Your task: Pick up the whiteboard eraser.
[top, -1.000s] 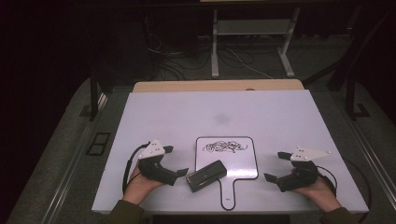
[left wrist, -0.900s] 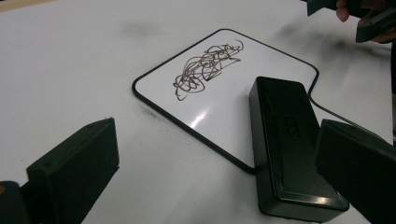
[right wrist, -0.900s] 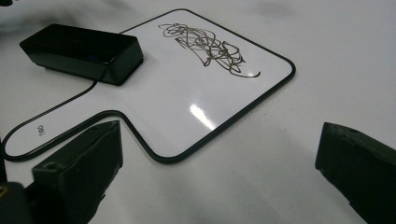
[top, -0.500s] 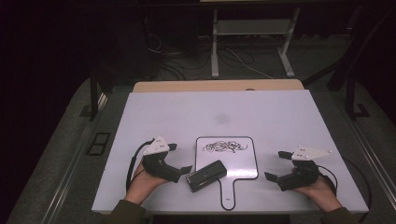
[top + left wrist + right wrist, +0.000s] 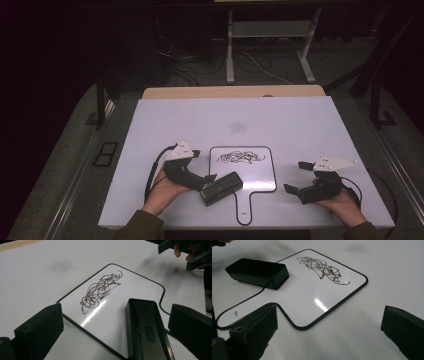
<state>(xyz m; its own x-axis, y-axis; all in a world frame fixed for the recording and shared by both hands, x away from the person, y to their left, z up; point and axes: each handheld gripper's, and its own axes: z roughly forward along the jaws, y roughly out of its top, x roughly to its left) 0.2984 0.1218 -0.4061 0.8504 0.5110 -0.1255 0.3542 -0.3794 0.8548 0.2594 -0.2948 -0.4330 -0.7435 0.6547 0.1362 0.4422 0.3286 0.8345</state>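
High view: left gripper (image 5: 206, 179), jaws spread, meets the black eraser (image 5: 222, 188) on the paddle whiteboard (image 5: 260, 176) at lower centre; right gripper (image 5: 298, 177) gapes lower right. Left gripper view: eraser (image 5: 146, 332) lies between the jaws. Right gripper view: eraser (image 5: 257, 272) upper left, scribble (image 5: 322, 267) top centre.

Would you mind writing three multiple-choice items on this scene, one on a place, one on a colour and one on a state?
1. Where does the eraser lie?
A. on the near left corner of the small whiteboard
B. at the table's far edge
C. between the right tongs' jaws

2. What colour is the eraser?
A. white
B. black
C. red

3. How do the left tongs stand?
A. shut on the eraser
B. shut on nothing
C. open, a jaw at each side of the eraser

Answers: 1 A, the high view shows it overlapping that corner beside the handle. 2 B, it is black in each view. 3 C, the left gripper view shows clear gaps between both jaws and the eraser.
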